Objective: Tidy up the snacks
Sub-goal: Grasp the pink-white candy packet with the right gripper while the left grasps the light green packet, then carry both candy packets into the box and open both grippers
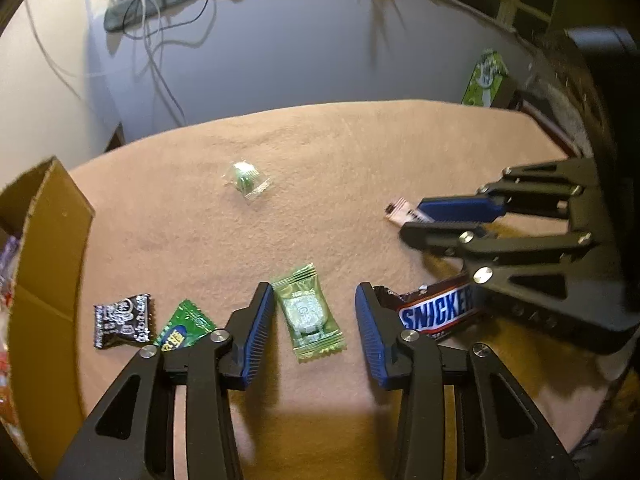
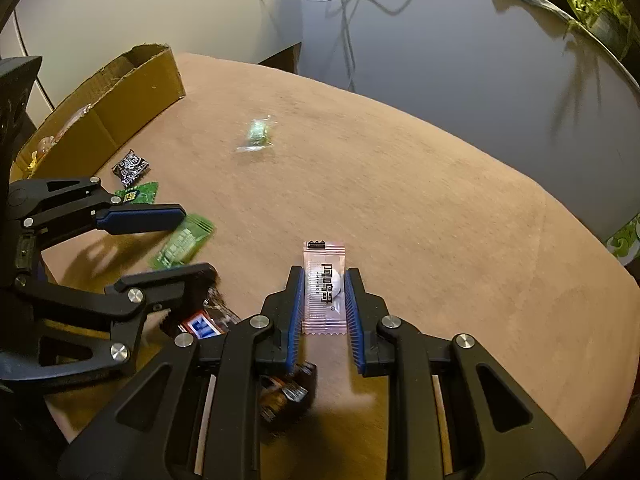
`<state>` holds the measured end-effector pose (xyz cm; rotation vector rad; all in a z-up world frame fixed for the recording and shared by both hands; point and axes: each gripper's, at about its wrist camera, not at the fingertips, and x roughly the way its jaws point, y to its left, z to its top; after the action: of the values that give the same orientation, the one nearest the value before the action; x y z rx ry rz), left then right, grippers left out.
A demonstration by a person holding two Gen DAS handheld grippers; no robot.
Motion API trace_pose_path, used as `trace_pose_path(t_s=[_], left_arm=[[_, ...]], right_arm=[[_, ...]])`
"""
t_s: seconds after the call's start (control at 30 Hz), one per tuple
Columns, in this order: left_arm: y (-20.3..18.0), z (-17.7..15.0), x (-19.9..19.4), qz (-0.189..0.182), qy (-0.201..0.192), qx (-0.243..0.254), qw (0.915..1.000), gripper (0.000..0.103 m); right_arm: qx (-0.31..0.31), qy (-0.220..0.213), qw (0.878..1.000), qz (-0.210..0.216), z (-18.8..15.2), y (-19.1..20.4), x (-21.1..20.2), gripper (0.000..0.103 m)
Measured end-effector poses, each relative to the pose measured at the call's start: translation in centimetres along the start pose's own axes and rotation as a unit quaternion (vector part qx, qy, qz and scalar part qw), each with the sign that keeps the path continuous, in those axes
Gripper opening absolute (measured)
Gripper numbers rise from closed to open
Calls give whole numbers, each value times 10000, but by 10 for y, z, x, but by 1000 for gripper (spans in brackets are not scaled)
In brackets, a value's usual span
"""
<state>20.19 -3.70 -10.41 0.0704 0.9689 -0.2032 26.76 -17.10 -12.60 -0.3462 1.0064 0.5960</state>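
The counter (image 2: 400, 184), under its peach cloth, spread ahead of both my hands, and the cardboard box (image 2: 120, 92) with a few snacks already in it stood far off to my left hand-held gripper's (image 1: 314, 312) left. Just right of that gripper lay the Snickers bar (image 1: 436, 312), its wrapper end touching the outer side of the right finger; I judged it the heaviest and stiffest piece, best taken across its middle. Between its wide-spread jaws lay the light green candy (image 1: 310, 314), thin, crinkly and probably slippery, so I would pinch across its padded centre rather than the crimped ends. Left of it sat the dark green packet (image 1: 184, 328) and the black packet (image 1: 122, 320); well ahead lay a small clear-wrapped sweet (image 1: 246, 180). My right hand-held gripper (image 2: 322, 300) stood narrow around the pink sachet (image 2: 324, 288), pads close against its long edges, though I could not tell whether it was gripped.
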Motion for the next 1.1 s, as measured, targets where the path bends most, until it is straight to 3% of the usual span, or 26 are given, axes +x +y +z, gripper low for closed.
trace_pose_path(t_s=[0.13, 0.2, 0.7, 1.1], left_arm=[[-5, -5, 0, 152, -29, 228, 9996, 31], [-6, -6, -2, 174, -31, 290, 9994, 20], [8, -19, -14, 142, -77, 63, 9999, 19], [16, -21, -44, 26, -426, -22, 9991, 19]], right_arm=[[39, -20, 10000, 18, 1, -1, 0, 21], [45, -33, 10000, -6, 2, 2, 2, 21], [246, -154, 9996, 38, -4, -1, -6, 20], [293, -378, 9989, 2, -4, 4, -37, 20]])
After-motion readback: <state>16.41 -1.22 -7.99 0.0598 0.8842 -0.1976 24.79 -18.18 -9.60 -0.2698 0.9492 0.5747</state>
